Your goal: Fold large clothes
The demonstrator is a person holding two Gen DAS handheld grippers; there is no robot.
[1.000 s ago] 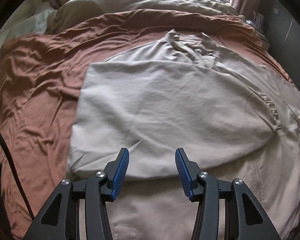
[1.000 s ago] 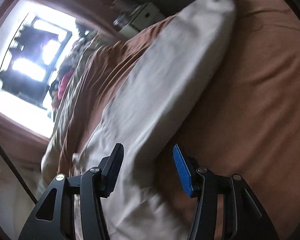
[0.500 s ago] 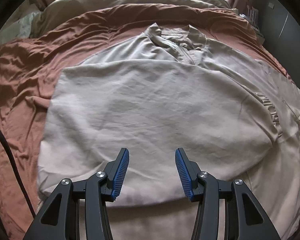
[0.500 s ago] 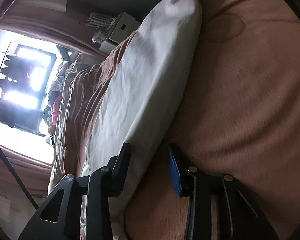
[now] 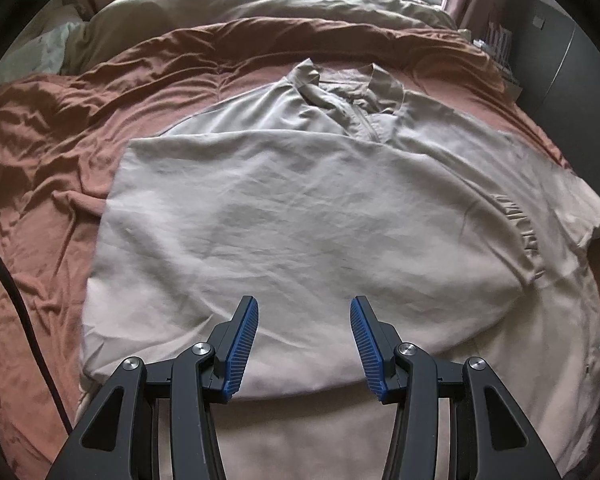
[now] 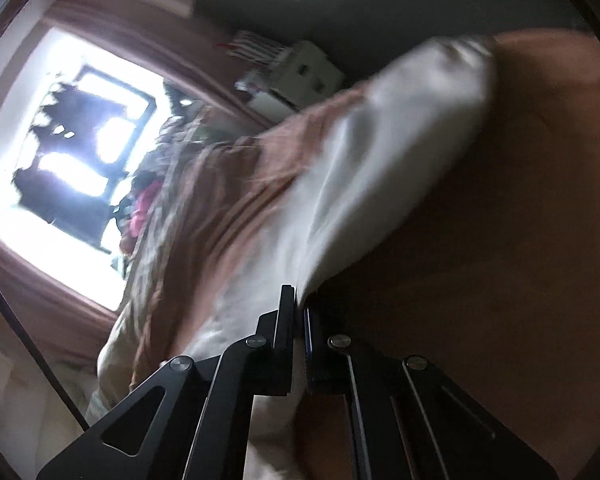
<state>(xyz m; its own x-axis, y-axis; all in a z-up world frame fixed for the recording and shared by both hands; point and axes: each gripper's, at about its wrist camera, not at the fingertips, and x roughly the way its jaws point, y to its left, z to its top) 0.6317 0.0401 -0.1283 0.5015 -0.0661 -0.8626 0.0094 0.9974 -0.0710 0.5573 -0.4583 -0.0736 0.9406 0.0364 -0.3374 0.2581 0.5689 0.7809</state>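
Looking maybe halfway folded, the big beige zip-collar shirt (image 5: 300,208) lies on the rust-brown bedspread (image 5: 48,152), right gripper (image 6: 299,312) pinched on its edge, left gripper (image 5: 303,340) hovering, fingers apart, empty.

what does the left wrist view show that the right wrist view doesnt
Only the left wrist view shows the beige shirt spread flat, its collar, one side folded across the front, and the left gripper open above it, holding nothing. Only the right wrist view, blurred, shows the right gripper shut on an edge of that shirt, a bright window and a white box. Both show the shirt and the rust-brown bedcover.
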